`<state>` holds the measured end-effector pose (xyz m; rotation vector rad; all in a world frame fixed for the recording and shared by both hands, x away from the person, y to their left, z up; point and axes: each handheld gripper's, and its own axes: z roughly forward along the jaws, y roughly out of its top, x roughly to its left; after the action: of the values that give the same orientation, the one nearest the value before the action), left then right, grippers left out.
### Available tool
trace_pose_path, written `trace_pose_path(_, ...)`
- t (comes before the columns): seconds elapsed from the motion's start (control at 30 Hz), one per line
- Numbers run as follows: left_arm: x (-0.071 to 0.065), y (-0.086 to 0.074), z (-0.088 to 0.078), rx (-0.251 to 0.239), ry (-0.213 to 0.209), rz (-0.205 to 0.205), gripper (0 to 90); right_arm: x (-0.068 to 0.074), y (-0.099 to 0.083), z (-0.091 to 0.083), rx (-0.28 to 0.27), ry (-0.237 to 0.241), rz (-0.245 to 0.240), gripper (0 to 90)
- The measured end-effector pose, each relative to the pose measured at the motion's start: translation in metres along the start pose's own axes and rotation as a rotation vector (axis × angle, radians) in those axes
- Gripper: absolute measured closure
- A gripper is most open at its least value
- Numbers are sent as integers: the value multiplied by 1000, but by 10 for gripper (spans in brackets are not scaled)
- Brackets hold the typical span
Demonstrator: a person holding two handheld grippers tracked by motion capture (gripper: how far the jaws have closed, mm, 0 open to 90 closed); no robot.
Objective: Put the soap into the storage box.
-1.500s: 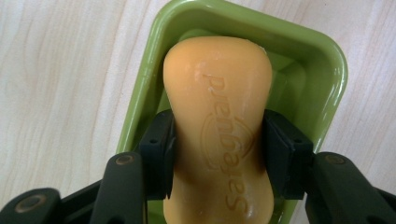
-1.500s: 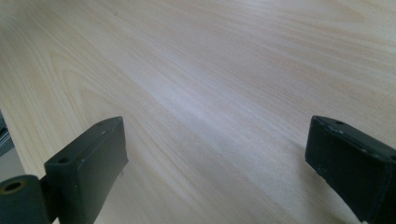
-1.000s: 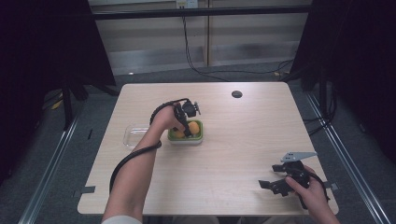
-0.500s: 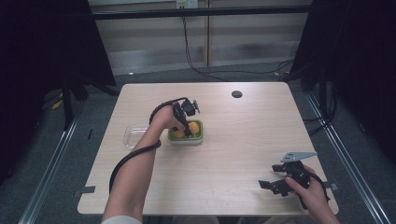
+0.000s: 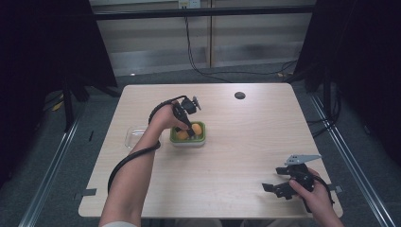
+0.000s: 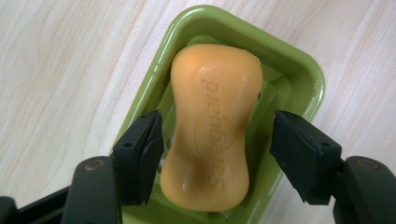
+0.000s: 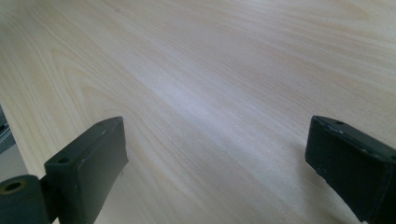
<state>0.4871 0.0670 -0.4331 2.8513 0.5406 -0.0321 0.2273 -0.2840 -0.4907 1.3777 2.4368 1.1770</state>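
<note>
The left tool (image 6: pixel 215 154) hangs over a green soap dish (image 6: pixel 299 70), its jaws spread either side of an orange bar of soap (image 6: pixel 212 126) with a gap showing on each side, gripping nothing. The left gripper view shows the soap lying inside the dish, waisted in shape with lettering pressed into its top; the high view gives only an orange patch in the dish (image 5: pixel 201 140) near the middle of the bench (image 5: pixel 236 156), with a clear plastic lid (image 5: pixel 132 137) just beside it on the left. The right tool (image 5: pixel 283 182) rests near the bench's front right corner, jaws wide apart over bare wood.
</note>
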Motion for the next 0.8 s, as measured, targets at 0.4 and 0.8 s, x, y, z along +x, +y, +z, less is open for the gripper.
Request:
trace_pose_path(0.4,-12,-10,-17,-52,-14,-54,256,2,3,0,-5,0,-12,51)
trace_pose_path(0.8,-28,-16,-27,-96,-37,-61,226,3,5,1,-4,6,-10,51)
